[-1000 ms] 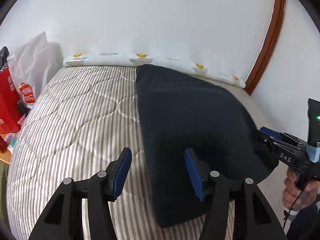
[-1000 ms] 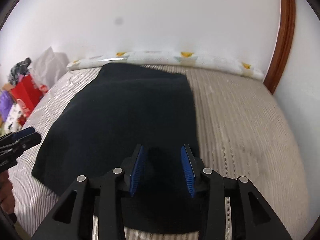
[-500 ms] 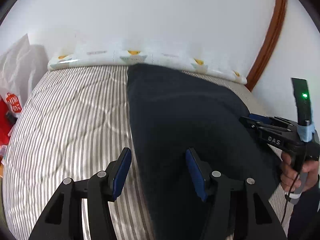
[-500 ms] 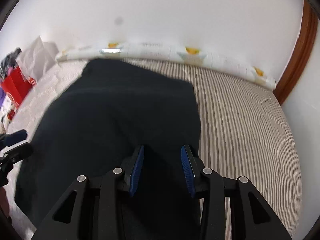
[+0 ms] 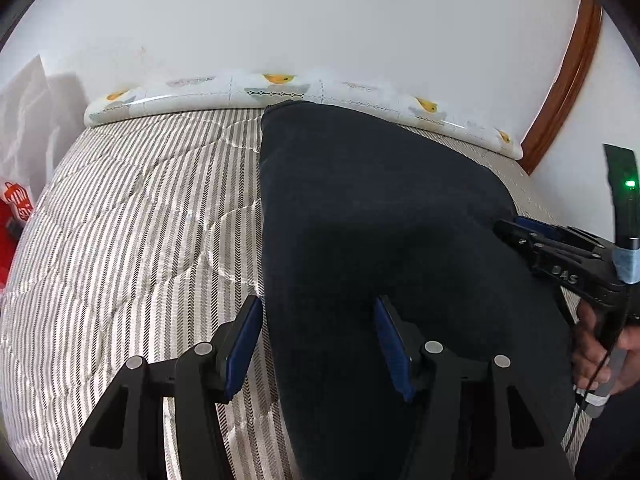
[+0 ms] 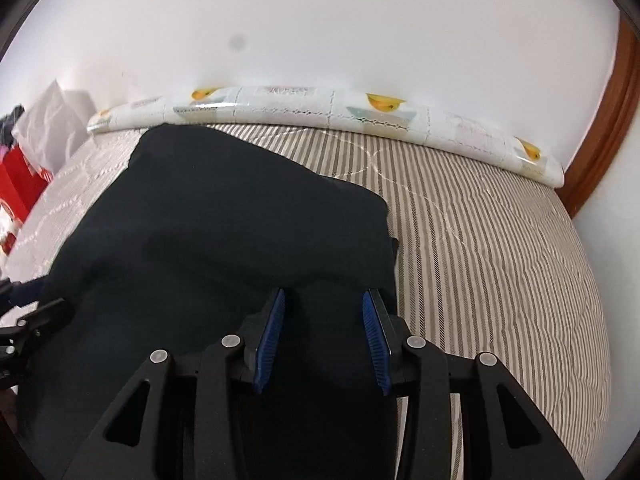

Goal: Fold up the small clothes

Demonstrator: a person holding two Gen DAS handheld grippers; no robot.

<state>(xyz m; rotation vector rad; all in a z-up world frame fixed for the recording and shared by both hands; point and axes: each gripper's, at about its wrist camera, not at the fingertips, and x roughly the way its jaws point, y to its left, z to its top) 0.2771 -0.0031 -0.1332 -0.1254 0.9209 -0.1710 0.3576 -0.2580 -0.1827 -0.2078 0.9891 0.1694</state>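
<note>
Hovering with jaws apart, left gripper (image 5: 316, 344) and right gripper (image 6: 322, 340) straddle the dark garment (image 5: 380, 220) on the bed (image 5: 140, 220); uneven pinches would likely skew the fold.

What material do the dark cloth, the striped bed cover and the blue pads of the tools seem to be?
The dark cloth looks like soft matte knit or fleece: no shine, slightly fuzzy, though the weave is not resolved. The striped bed cover seems a quilted woven fabric with slight sheen along stitched curved seams. The blue pads look like ribbed rubber or soft plastic on the right tool; which one is unclear.
</note>
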